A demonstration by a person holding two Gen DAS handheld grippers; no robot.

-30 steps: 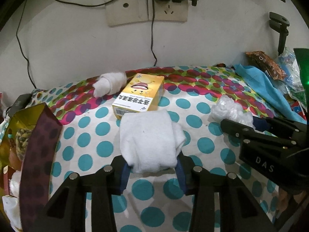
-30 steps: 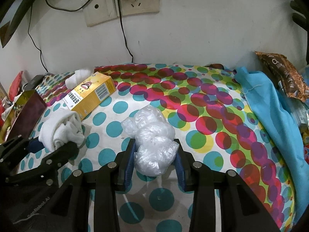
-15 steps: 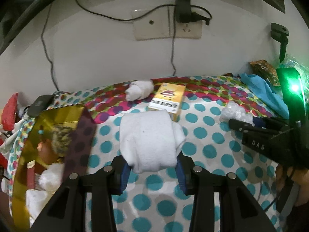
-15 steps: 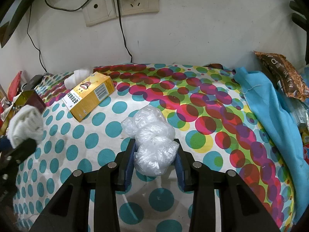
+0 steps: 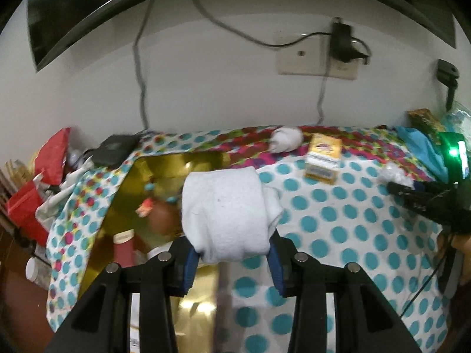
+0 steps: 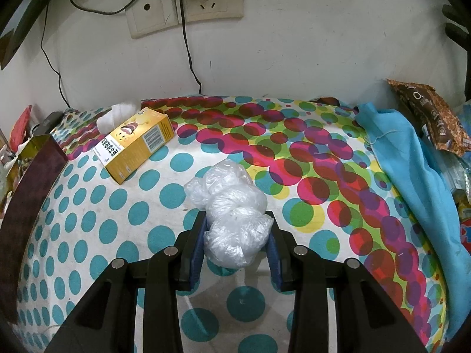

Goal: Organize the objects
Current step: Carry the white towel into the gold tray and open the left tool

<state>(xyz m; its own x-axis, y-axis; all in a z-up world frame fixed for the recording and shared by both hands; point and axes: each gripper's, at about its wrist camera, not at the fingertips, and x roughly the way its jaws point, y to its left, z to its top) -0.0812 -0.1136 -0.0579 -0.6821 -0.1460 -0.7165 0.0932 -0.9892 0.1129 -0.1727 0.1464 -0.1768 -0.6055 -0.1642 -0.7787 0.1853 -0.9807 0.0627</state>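
Observation:
My left gripper (image 5: 232, 260) is shut on a rolled white cloth (image 5: 226, 214) and holds it in the air over the open gold-lined box (image 5: 164, 176), which holds several small items. My right gripper (image 6: 235, 245) is shut on a crumpled clear plastic bag (image 6: 232, 211) just above the dotted tablecloth (image 6: 103, 220). A yellow carton (image 6: 135, 144) lies at the back left with a second white roll (image 6: 117, 113) behind it. Both also show in the left wrist view, the carton (image 5: 322, 157) and the roll (image 5: 285, 139).
The box's dark wall (image 6: 29, 200) stands at the table's left edge. A blue cloth (image 6: 412, 170) and snack packets (image 6: 426, 111) crowd the right side. Red packets and clutter (image 5: 38, 182) lie left of the box. Wall sockets and cables (image 6: 188, 8) hang behind.
My left gripper has lifted the white cloth and carried it left, from the table's middle to above the gold box. The right gripper and its plastic bag have stayed put.

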